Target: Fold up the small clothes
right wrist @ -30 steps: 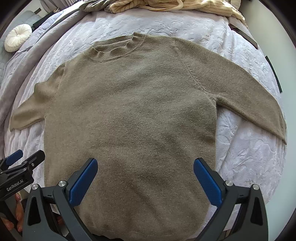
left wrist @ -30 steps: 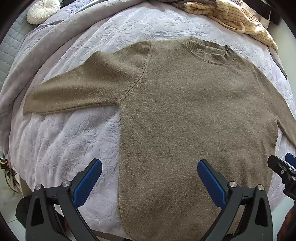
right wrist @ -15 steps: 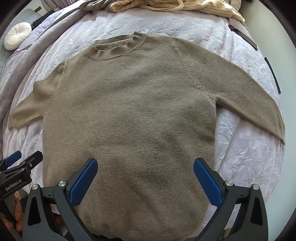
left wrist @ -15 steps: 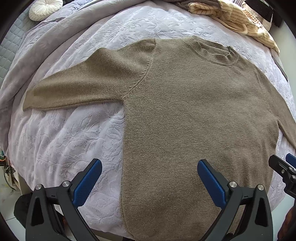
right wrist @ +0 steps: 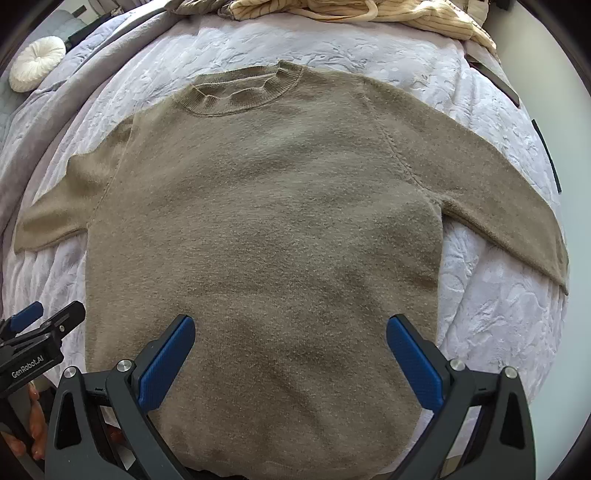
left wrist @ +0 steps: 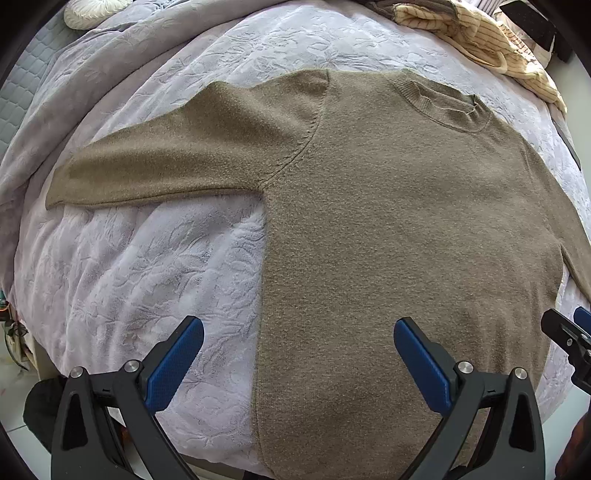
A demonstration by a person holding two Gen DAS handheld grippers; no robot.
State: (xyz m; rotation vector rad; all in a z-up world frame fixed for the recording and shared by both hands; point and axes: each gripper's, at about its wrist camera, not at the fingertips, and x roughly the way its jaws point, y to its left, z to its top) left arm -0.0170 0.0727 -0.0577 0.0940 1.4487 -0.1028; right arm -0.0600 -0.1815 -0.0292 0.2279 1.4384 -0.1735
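I am looking down on a flat-lying olive-brown knitted sweater (left wrist: 388, 229), which is lying face up on a pale lilac embossed bedspread (left wrist: 155, 266), hem near me and ribbed collar (right wrist: 240, 92) at the far end. Its long axis is running straight away from me, both sleeves spread outward.

I am holding the left gripper (left wrist: 298, 356) released, blue pads wide apart, above the sweater's left body edge, so the left sleeve (left wrist: 177, 158) is lying far and to the left of it. I am keeping the right gripper (right wrist: 290, 353) likewise spread and empty, over the lower body, with the right sleeve (right wrist: 491, 206) stretching off to the far right.

Each sleeve is lying nearer its own gripper, so I am judging that the left one is best placed for the left sleeve. A striped cream garment (right wrist: 388, 11) is sitting bunched at the far edge, well apart.
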